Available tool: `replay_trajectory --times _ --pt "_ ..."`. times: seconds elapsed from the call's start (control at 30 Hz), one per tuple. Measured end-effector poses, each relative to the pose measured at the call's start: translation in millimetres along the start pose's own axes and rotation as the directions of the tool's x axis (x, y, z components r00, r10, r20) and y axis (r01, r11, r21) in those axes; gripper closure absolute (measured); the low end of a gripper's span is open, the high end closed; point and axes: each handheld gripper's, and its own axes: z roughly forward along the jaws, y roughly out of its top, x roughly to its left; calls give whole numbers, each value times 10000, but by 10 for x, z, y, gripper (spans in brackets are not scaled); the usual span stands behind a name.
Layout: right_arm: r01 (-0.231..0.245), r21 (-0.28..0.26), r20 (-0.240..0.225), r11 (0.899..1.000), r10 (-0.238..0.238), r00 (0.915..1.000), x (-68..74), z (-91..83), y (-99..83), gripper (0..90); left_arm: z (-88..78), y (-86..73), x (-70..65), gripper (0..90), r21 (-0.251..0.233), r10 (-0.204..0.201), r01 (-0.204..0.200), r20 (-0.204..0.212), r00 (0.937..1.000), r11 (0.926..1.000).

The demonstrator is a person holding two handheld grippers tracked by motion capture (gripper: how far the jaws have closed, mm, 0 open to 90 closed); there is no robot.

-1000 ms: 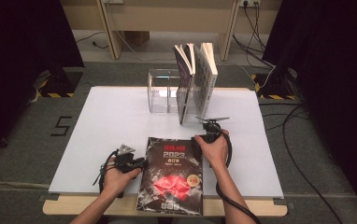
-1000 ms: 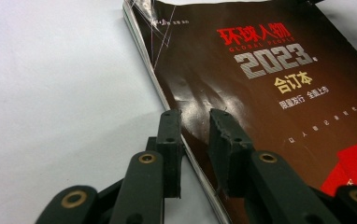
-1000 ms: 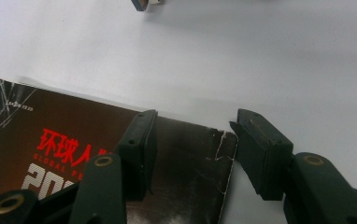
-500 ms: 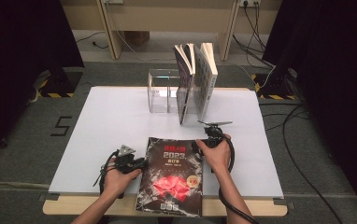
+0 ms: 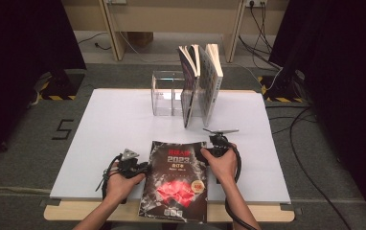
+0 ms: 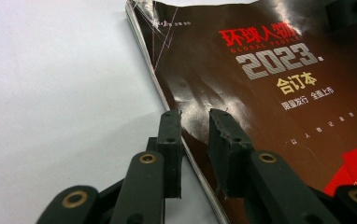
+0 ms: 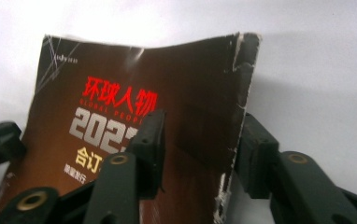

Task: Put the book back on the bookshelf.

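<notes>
A dark magazine with red and white print lies flat at the near edge of the white table. My left gripper sits at its left edge. In the left gripper view the gripper is open: one jaw is on the table beside the magazine, the other rests over the cover. My right gripper is at the right edge near the top. Its jaws have just been closing and the gripper still stands open, straddling the worn spine of the magazine.
A clear plastic stand is at the back of the table. Beside it, a few books stand upright and lean together. The table's wooden front rim is close to the person's forearms. Cables trail on the floor at the right.
My right gripper has slid a little nearer along the magazine's right edge and its jaws have narrowed. The left gripper and the magazine have stayed put.
</notes>
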Motion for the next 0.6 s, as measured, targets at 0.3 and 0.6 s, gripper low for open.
replay_trajectory --times 0.3,0.6 --pt "384 -146 -201 9992 -387 9990 86 -110 -63 651 -2 -2 -2 743 -5 -29 29 -21 10000 10000" --pt "908 -26 -37 9959 -908 9959 114 -124 -49 824 -5 -6 -3 744 -13 143 -143 -33 9999 9999"
